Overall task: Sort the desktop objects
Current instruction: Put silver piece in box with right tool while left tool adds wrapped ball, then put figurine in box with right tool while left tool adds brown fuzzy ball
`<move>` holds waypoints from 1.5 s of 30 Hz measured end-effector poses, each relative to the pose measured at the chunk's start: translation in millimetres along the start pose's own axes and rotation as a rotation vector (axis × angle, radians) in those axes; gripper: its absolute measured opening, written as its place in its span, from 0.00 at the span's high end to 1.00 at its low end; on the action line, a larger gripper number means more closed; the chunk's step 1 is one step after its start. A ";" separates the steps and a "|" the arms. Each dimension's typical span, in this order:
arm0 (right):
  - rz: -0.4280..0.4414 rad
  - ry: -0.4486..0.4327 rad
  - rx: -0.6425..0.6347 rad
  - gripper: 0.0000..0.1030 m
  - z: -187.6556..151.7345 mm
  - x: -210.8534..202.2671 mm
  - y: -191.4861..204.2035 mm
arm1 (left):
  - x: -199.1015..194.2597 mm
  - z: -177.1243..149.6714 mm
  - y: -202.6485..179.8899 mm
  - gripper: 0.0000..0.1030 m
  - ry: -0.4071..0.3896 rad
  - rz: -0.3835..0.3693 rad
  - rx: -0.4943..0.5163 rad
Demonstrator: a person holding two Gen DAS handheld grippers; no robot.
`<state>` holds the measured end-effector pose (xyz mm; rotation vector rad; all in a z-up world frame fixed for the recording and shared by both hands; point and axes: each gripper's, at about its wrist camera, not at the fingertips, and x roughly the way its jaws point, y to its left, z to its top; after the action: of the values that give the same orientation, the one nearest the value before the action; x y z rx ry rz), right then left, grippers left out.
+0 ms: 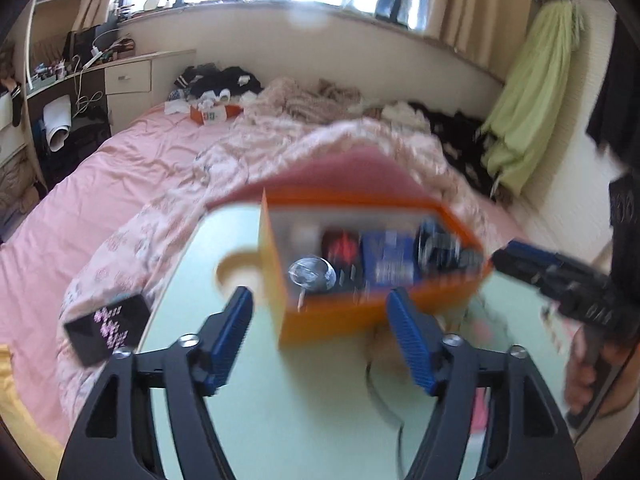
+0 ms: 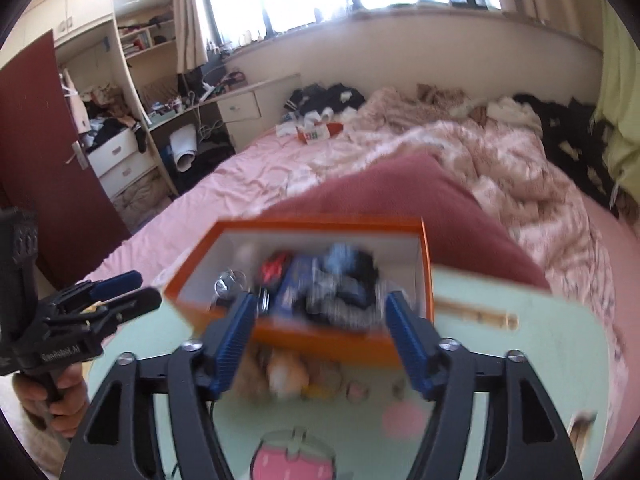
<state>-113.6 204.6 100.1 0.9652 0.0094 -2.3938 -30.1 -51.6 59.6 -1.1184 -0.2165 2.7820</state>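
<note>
Left wrist view: left gripper (image 1: pixel 320 312) stands wide, ribbed blue pads (image 1: pixel 234 322) gripping nothing, angled down over the smooth mint-green table (image 1: pixel 288 408). Just beyond its tips sits the orange cardboard box (image 1: pixel 332 322), blurred, holding a shiny round glass piece (image 1: pixel 313 274) and dark clutter. Right gripper (image 1: pixel 532 264) hovers at the box's right end.

Right wrist view: right gripper (image 2: pixel 320 316) is spread wide and empty, pads flanking the box's (image 2: pixel 328 338) near wall. A hand (image 2: pixel 60 400) grips the left gripper's (image 2: pixel 124 288) handle at the left edge.
</note>
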 end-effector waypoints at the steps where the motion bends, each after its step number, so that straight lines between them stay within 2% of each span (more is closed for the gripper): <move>1: -0.013 0.022 0.007 0.28 -8.5 -1.7 0.1 | -0.5 -7.1 -1.4 0.29 0.016 0.012 0.014; 4: -0.032 0.075 -0.003 0.27 -37.5 -4.6 8.5 | 5.1 -37.9 -10.7 0.29 0.101 0.046 0.072; 6: -0.077 0.111 -0.034 0.26 -56.8 0.1 17.1 | 12.4 -50.4 -17.2 0.29 0.143 0.069 0.102; 9: -0.114 0.176 -0.051 0.26 -79.4 12.6 22.3 | 23.4 -63.7 -20.7 0.27 0.172 0.101 0.122; 11: -0.125 0.207 -0.054 0.26 -92.0 21.6 23.2 | 23.5 -66.2 -21.8 0.21 0.140 0.140 0.134; 12: -0.141 0.231 -0.063 0.21 -97.4 27.5 23.1 | 24.2 -68.2 -20.9 0.20 0.132 0.136 0.124; 13: -0.156 0.218 -0.076 0.11 -99.9 27.6 23.1 | 23.6 -70.3 -21.7 0.19 0.121 0.139 0.128; 15: -0.162 0.225 -0.082 0.10 -100.4 28.9 22.7 | 23.4 -74.9 -20.5 0.11 0.095 0.142 0.124; 16: -0.163 0.226 -0.079 0.10 -100.8 29.5 21.9 | 23.5 -76.6 -19.1 0.10 0.083 0.145 0.120; 38: -0.165 0.236 -0.082 0.06 -102.2 31.7 24.0 | 22.9 -78.3 -13.8 0.10 0.055 0.135 0.115; 45: -0.114 0.251 -0.095 0.06 -83.9 40.1 25.1 | 23.0 -78.3 -14.7 0.10 0.054 0.131 0.115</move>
<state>-71.2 180.9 16.9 1.2421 0.2751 -2.3332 8.9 -26.6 -9.1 -1.2191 0.0226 2.8292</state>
